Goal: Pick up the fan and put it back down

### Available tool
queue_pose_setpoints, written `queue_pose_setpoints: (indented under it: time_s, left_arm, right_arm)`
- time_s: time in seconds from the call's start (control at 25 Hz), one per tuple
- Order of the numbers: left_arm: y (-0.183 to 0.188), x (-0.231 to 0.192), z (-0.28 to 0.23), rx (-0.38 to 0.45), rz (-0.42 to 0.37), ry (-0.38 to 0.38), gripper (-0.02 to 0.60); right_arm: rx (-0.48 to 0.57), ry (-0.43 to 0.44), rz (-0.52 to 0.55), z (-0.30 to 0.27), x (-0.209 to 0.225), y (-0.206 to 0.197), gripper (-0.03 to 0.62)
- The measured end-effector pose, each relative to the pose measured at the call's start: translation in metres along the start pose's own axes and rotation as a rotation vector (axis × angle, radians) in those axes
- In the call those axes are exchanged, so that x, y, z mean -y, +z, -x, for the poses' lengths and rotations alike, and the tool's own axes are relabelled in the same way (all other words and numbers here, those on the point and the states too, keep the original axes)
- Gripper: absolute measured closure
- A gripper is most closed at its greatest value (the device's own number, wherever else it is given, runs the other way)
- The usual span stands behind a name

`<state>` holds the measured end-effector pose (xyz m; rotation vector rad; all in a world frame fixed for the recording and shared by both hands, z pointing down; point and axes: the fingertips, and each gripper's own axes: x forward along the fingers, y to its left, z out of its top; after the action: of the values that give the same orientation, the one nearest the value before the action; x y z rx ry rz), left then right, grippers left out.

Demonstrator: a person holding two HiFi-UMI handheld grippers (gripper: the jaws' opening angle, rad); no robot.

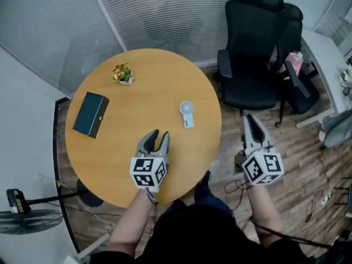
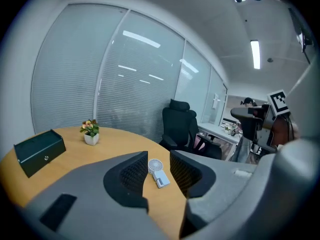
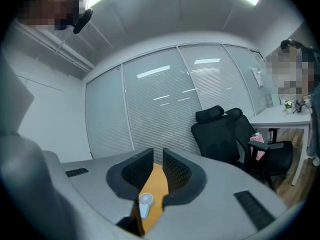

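A small white hand fan (image 1: 187, 113) lies flat on the round wooden table (image 1: 148, 95), right of its middle. My left gripper (image 1: 160, 135) hovers over the table's near side, short of the fan and a little to its left, jaws open and empty. In the left gripper view the fan (image 2: 155, 166) shows ahead through the gap of the left gripper (image 2: 159, 157). My right gripper (image 1: 248, 120) is off the table's right edge, over the wooden floor. Its jaws stand a narrow gap apart with nothing in them. The right gripper (image 3: 157, 155) view shows the fan (image 3: 145, 200) through that gap.
A potted plant (image 1: 123, 74) stands at the table's far left and a dark green box (image 1: 91, 114) lies at its left. Two black office chairs (image 1: 253, 48) stand beyond the table's right side, next to a white desk (image 1: 330, 54). A floor fan (image 1: 27, 219) sits lower left.
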<state>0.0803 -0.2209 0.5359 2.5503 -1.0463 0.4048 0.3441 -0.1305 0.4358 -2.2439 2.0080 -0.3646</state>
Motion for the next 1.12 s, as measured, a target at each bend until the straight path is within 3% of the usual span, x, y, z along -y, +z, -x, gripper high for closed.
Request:
queue_pose_setpoints:
  time_s: [0.52,1.12]
  left_arm:
    - [-0.09,0.002,-0.173,-0.26,0.109,0.094,0.354]
    - [-0.154,-0.005,-0.254,-0.426,0.185,0.217,0.29]
  right_arm:
    - [-0.11,-0.112,-0.025,-0.027,0.137,-0.033,0.537]
    - [-0.177,-0.141,-0.007,-0.036,0.185,-0.054,0.539]
